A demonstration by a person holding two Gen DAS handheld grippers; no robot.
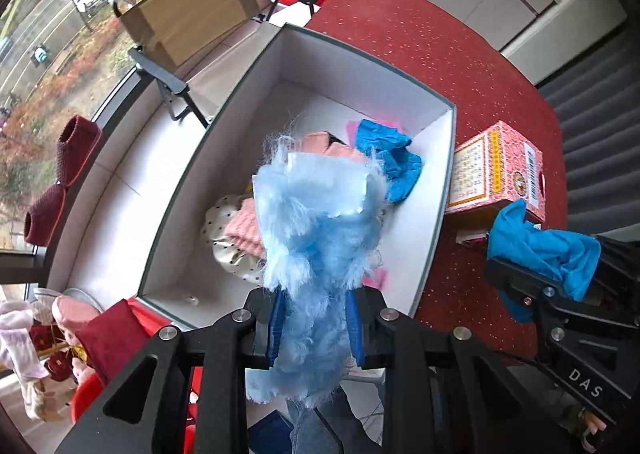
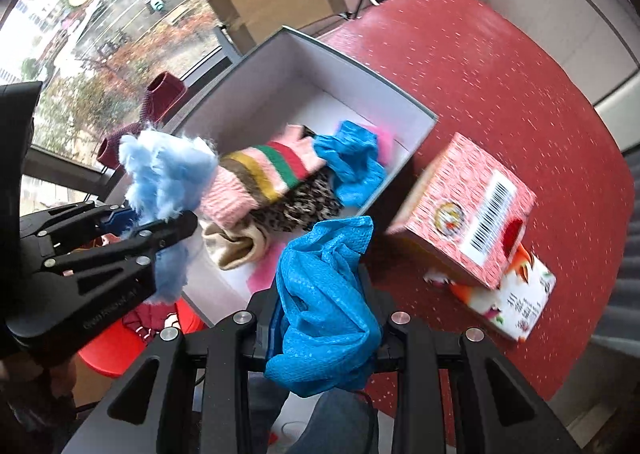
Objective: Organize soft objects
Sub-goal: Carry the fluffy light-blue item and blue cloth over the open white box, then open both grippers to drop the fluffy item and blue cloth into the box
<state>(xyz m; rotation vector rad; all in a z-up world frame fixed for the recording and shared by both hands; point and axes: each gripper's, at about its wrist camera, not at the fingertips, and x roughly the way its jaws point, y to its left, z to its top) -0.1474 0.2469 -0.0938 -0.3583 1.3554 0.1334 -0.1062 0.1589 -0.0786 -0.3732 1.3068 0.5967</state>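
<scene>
A: What is held by the left gripper (image 1: 316, 318)?
B: A fluffy pale-blue piece (image 1: 316, 213) is clamped between its fingers, above the white box (image 1: 432, 189) at the red desk's (image 1: 480, 65) edge.
A: And the right gripper (image 2: 324, 334)?
B: A bright-blue cloth (image 2: 324, 294) is pinched there, beside the box.

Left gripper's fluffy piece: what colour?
Light blue fluffy piece, clamped in the left gripper; clearest in the left wrist view.

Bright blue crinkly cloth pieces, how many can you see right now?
2. One bright blue crinkly cloth piece lies inside the white open-top cardboard box, near its far corner; the other is pinched in the right tool. More may be buried under the socks.
</scene>
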